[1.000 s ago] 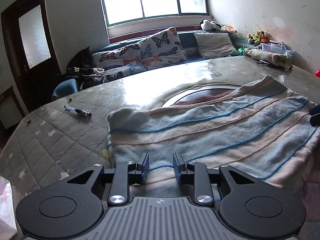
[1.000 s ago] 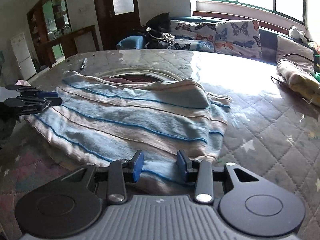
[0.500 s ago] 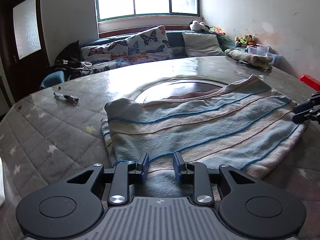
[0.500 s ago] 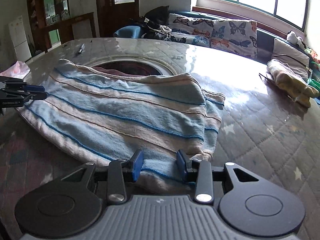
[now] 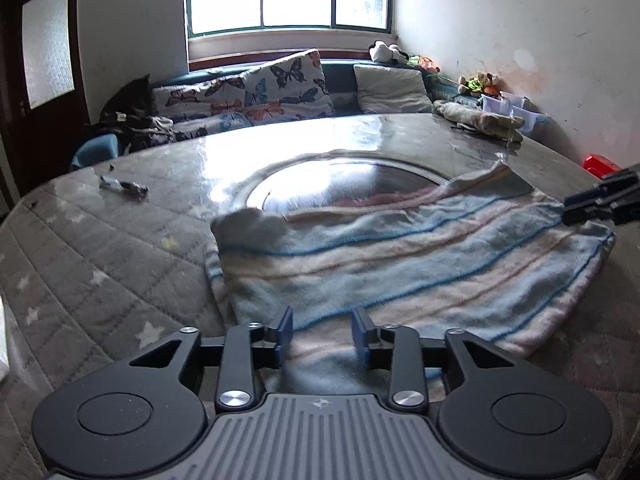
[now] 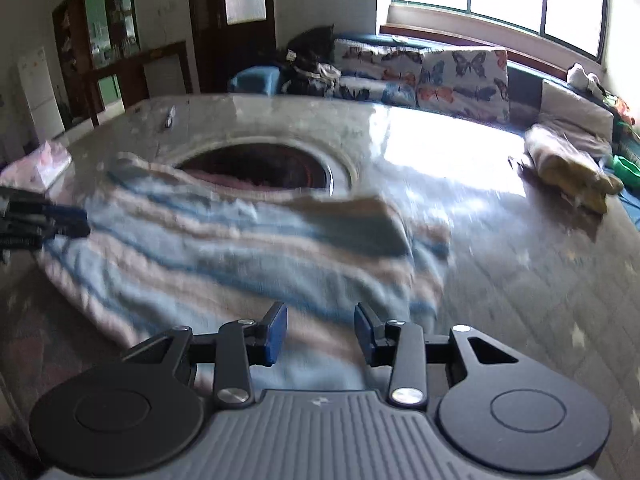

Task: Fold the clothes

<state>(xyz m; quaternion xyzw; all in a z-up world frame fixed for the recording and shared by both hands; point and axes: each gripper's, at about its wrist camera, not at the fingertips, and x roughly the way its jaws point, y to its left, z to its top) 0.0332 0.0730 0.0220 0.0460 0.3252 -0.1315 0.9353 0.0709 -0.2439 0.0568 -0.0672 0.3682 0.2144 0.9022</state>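
Note:
A pale blue and pink striped garment (image 5: pixel 400 264) lies spread on the quilted table, part of it over the round centre opening; it also shows blurred in the right wrist view (image 6: pixel 240 256). My left gripper (image 5: pixel 322 330) is open and empty over the garment's near edge, close to its left corner. My right gripper (image 6: pixel 320 330) is open and empty over the near edge at the other end. Each gripper shows in the other's view: the right one (image 5: pixel 600 202) at the garment's right corner, the left one (image 6: pixel 40 220) at its left corner.
The table's quilted cover (image 5: pixel 100 264) has a dark round opening (image 6: pixel 260 168) in the middle. A small pen-like object (image 5: pixel 124 188) lies far left. A folded cloth bundle (image 6: pixel 568 168) lies at the far right. A sofa with butterfly cushions (image 5: pixel 280 88) stands under the window.
Both grippers have pulled back and risen a little from the garment's near edge, with jaws opened slightly wider. The garment stays on the table.

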